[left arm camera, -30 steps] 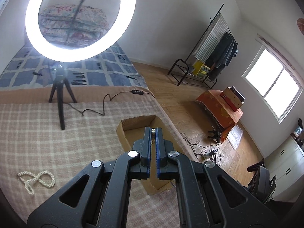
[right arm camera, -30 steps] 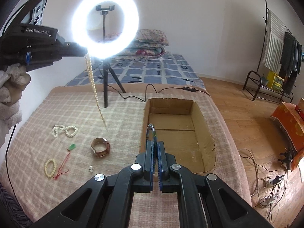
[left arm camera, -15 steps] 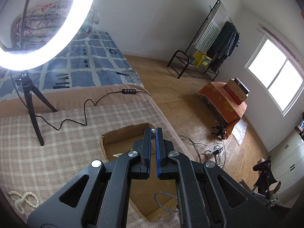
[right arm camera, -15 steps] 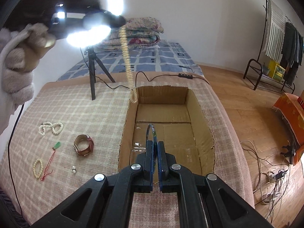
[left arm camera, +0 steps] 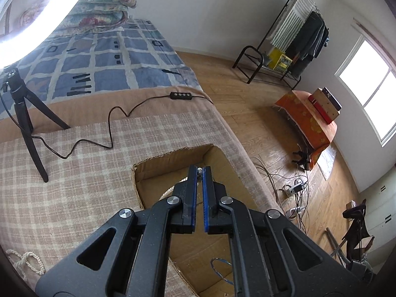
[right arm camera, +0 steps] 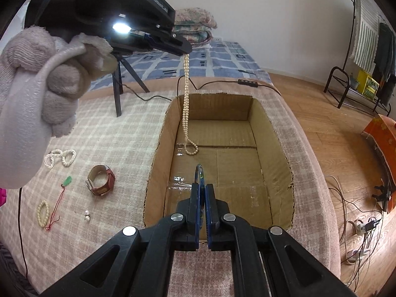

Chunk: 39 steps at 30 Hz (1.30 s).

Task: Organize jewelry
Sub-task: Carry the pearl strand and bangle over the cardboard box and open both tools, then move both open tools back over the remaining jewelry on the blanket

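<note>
Left wrist: left gripper (left arm camera: 200, 173) pinches a bead over the cardboard box (left arm camera: 170, 159); right wrist: pearl necklace (right arm camera: 186, 109) pooling on the box floor, right gripper (right arm camera: 203, 188) clamps a blue bangle (right arm camera: 199, 173) — next, release both inside.

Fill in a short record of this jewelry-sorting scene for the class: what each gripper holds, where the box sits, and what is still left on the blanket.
left gripper: shut on pearl necklace, whose lower end touches the box floor
right gripper: shut on blue ring above the box
cardboard box: open, sunk into plaid blanket
left on blanket: pearl strand, watch, bead bracelet, green pendant, two earrings
</note>
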Motion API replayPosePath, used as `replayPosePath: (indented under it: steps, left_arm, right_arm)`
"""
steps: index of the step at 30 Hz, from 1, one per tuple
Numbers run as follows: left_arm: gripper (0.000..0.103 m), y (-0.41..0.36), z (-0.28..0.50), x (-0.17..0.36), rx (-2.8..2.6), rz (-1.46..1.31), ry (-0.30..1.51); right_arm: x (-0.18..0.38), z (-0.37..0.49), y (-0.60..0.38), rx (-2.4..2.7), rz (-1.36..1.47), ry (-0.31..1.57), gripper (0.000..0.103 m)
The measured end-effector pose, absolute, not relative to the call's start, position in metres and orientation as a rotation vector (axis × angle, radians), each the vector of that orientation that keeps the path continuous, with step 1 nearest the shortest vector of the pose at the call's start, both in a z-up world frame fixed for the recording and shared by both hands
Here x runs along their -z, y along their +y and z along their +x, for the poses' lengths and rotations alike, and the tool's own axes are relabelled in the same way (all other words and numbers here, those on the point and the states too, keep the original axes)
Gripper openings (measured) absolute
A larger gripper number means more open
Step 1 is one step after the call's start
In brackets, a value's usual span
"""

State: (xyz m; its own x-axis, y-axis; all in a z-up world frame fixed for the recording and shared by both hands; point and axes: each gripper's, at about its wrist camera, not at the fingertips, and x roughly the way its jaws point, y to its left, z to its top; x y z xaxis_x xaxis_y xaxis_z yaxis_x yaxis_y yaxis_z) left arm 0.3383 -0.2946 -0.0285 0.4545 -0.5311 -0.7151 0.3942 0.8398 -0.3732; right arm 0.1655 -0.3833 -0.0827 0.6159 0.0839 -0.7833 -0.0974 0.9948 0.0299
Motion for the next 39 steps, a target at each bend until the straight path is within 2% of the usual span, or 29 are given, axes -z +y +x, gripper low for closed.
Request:
replayPosePath:
  steps: [2, 4, 5, 6, 7, 8, 9, 14, 22, 26, 39]
  left_arm:
    - [0.002, -0.297, 0.338, 0.03, 0.574, -0.146, 0.942]
    - [0.002, -0.299, 0.336, 0.029, 0.572, -0.135, 0.946]
    - [0.009, -0.299, 0.335, 0.028, 0.573, -0.128, 0.944]
    - [0.031, -0.299, 0.334, 0.027, 0.571, -0.121, 0.941]
    - [0.043, -0.299, 0.332, 0.026, 0.565, -0.114, 0.936]
    - [0.054, -0.298, 0.331, 0.024, 0.563, -0.112, 0.926]
    - [0.054, -0.296, 0.329, 0.023, 0.559, -0.106, 0.92]
    - [0.059, -0.286, 0.322, 0.014, 0.536, -0.093, 0.913]
    - [0.06, -0.251, 0.297, -0.015, 0.499, -0.054, 0.861]
    - [0.065, -0.223, 0.283, -0.034, 0.469, -0.064, 0.83]
    - [0.066, -0.116, 0.219, -0.073, 0.349, -0.06, 0.74]
  right_arm:
    - [0.083, 0.166, -0.383, -0.121, -0.01, 0.908, 0.003]
    - [0.082, 0.165, -0.381, -0.116, -0.019, 0.9, 0.024]
    - [0.081, 0.164, -0.381, -0.117, -0.024, 0.892, 0.037]
    - [0.08, 0.163, -0.38, -0.116, -0.026, 0.887, 0.044]
    - [0.079, 0.162, -0.379, -0.115, -0.03, 0.881, 0.048]
    - [0.078, 0.161, -0.379, -0.113, -0.033, 0.875, 0.061]
    - [0.076, 0.16, -0.378, -0.111, -0.036, 0.866, 0.073]
    - [0.069, 0.153, -0.372, -0.104, -0.057, 0.833, 0.089]
    - [0.057, 0.143, -0.359, -0.112, -0.082, 0.806, 0.099]
    - [0.049, 0.136, -0.351, -0.118, -0.081, 0.784, 0.099]
    - [0.021, 0.107, -0.303, -0.176, -0.108, 0.654, 0.099]
